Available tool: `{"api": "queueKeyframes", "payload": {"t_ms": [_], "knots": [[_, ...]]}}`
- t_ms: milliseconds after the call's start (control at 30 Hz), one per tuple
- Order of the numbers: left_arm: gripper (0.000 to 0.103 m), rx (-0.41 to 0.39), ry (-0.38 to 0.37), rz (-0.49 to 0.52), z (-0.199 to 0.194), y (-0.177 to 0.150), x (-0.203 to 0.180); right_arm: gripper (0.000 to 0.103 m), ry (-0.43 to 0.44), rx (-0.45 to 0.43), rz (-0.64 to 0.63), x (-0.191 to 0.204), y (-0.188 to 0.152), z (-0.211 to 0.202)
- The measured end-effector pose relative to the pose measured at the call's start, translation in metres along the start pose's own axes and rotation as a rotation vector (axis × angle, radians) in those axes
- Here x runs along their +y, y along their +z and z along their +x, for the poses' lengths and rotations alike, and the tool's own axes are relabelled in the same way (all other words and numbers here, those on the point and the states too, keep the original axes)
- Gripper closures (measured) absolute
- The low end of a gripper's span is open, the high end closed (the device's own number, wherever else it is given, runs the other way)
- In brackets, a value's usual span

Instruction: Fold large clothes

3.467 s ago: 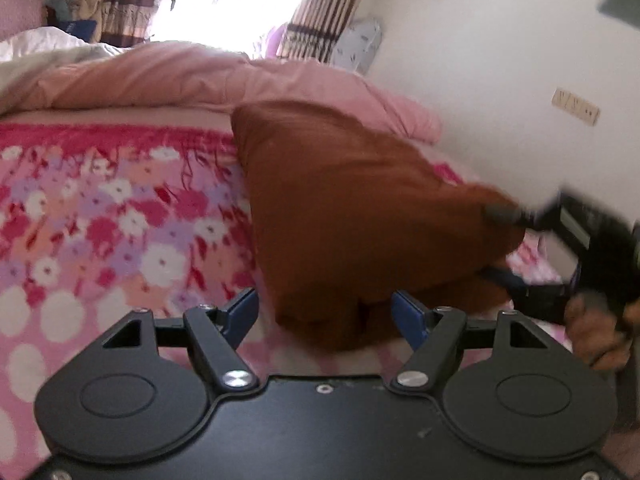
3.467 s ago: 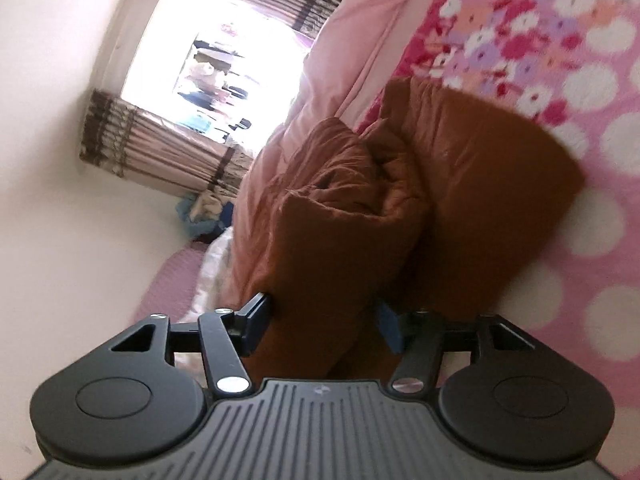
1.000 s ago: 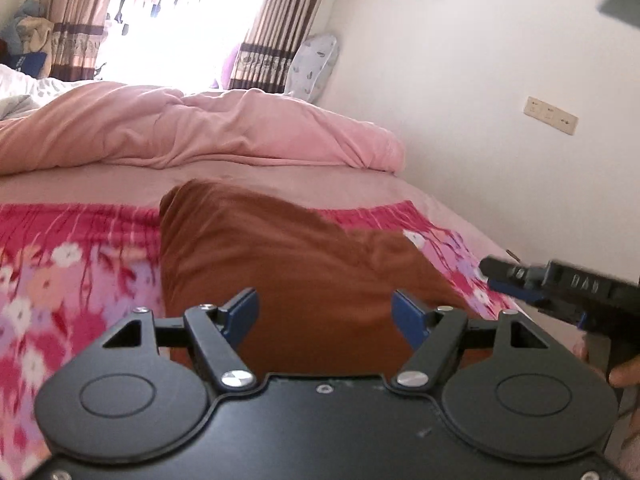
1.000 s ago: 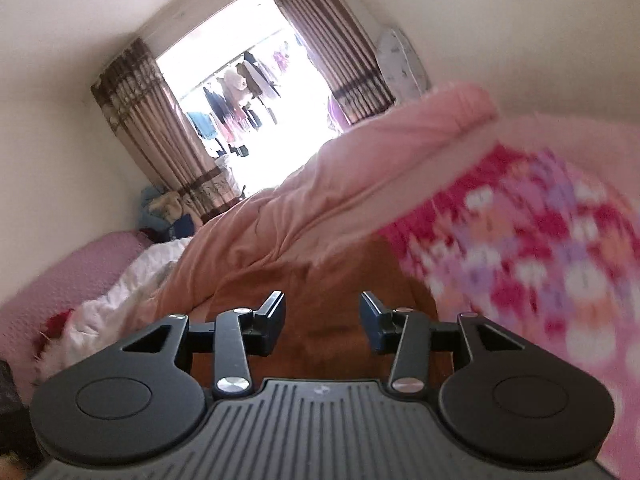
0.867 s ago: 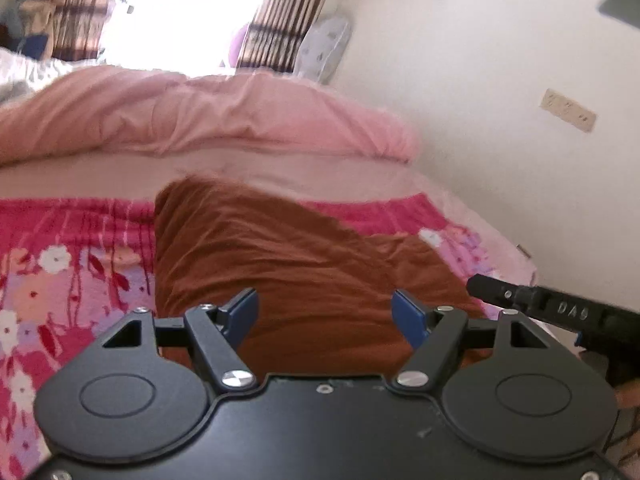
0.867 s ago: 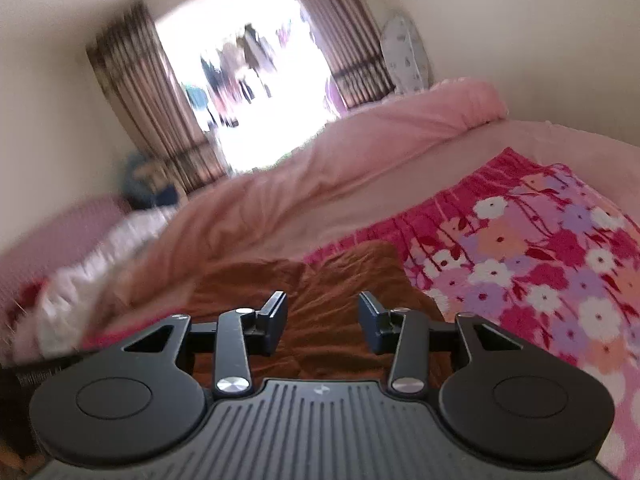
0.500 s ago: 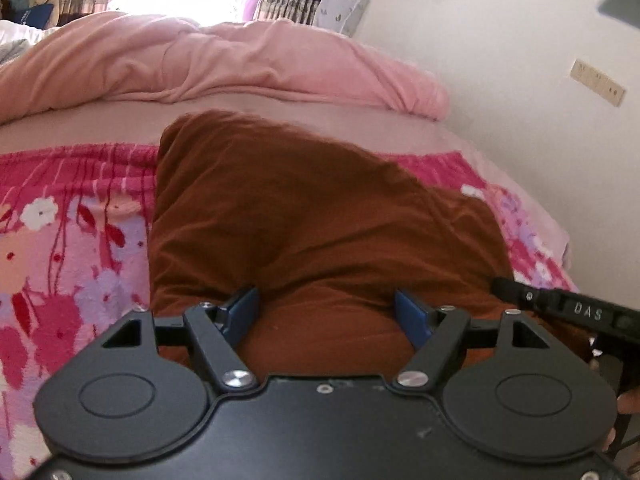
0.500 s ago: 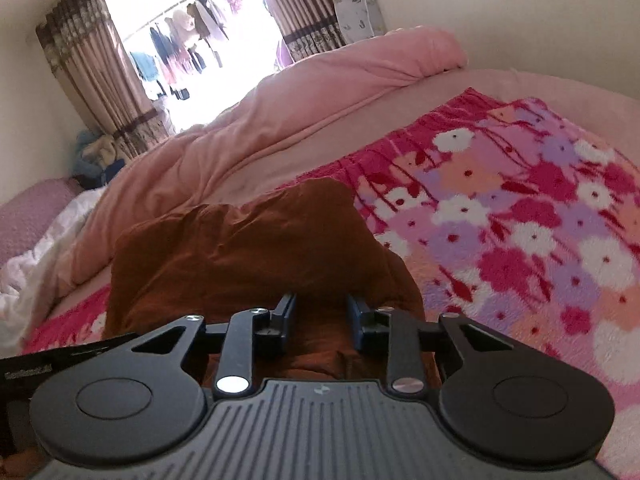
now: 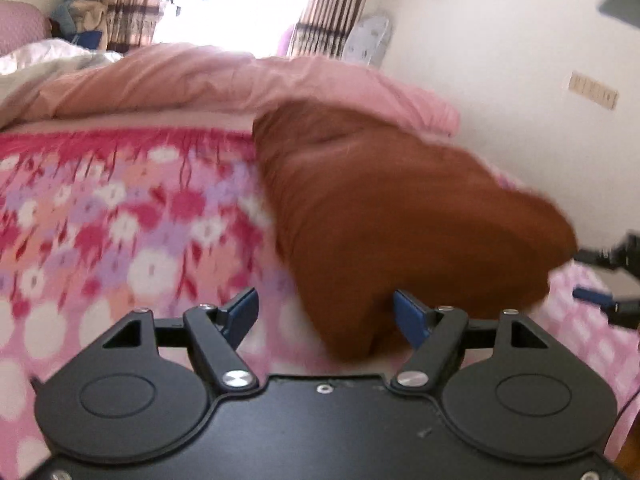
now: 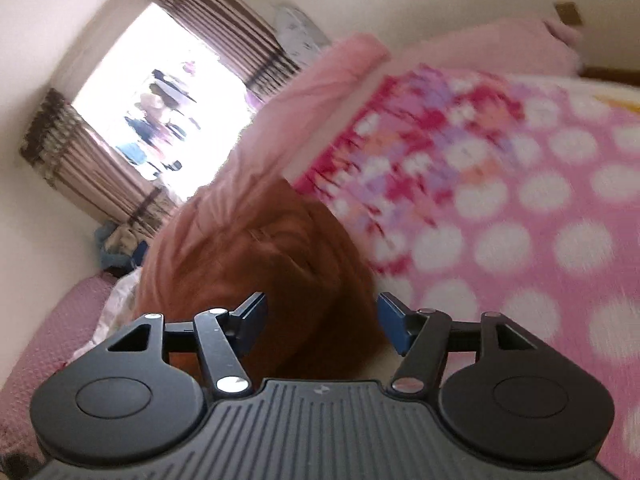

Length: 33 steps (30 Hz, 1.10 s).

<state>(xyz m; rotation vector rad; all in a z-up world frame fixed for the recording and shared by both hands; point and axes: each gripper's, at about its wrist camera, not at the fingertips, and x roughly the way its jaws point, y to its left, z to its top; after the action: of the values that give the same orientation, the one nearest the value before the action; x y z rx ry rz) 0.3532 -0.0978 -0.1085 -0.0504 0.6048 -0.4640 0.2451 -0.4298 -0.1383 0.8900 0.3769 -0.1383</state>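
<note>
Garment (image 9: 400,216) rust-brown; blanket (image 9: 120,208) pink, red-lilac-white flowers, white dots lower frame; duvet (image 9: 200,76) plain pink; curtains (image 9: 332,8) brown-striped; finger pads (image 9: 408,312) blue.

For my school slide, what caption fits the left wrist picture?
Open left gripper reaches toward a folded brown garment lying on a pink flowery blanket.

motion blur smears the floral blanket (image 9: 120,216) and brown garment (image 9: 400,216). the right gripper (image 9: 612,280) is cut off at the frame's edge.

No legible text, labels, brands or numbers in either view; motion blur throughout
</note>
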Motion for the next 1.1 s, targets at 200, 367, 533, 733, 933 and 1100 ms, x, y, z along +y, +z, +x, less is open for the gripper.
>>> {"api": "queueKeyframes", "payload": {"t_ms": [200, 367, 533, 733, 933, 1100], "knots": [[0.036, 0.022, 0.045, 0.019, 0.017, -0.015, -0.011, 0.03, 0.061, 0.008, 0.08, 0.006, -0.004, 0.016], [0.038, -0.007, 0.061, 0.021, 0.026, -0.008, -0.015, 0.03, 0.028, 0.005, 0.072, 0.013, -0.002, 0.03], [0.079, -0.022, 0.064, 0.032, 0.03, 0.0, -0.018, 0.059, 0.027, -0.015, 0.082, 0.022, 0.0, 0.033], [0.081, -0.034, 0.011, -0.071, 0.017, 0.004, 0.006, 0.083, 0.079, -0.078, 0.033, 0.038, 0.008, 0.014], [0.064, 0.018, 0.076, -0.033, 0.046, -0.011, 0.011, 0.084, 0.02, -0.012, 0.097, -0.009, -0.015, 0.056], [0.063, 0.053, 0.025, -0.023, 0.032, -0.005, 0.013, 0.079, 0.048, -0.014, 0.058, -0.008, -0.015, 0.052]]}}
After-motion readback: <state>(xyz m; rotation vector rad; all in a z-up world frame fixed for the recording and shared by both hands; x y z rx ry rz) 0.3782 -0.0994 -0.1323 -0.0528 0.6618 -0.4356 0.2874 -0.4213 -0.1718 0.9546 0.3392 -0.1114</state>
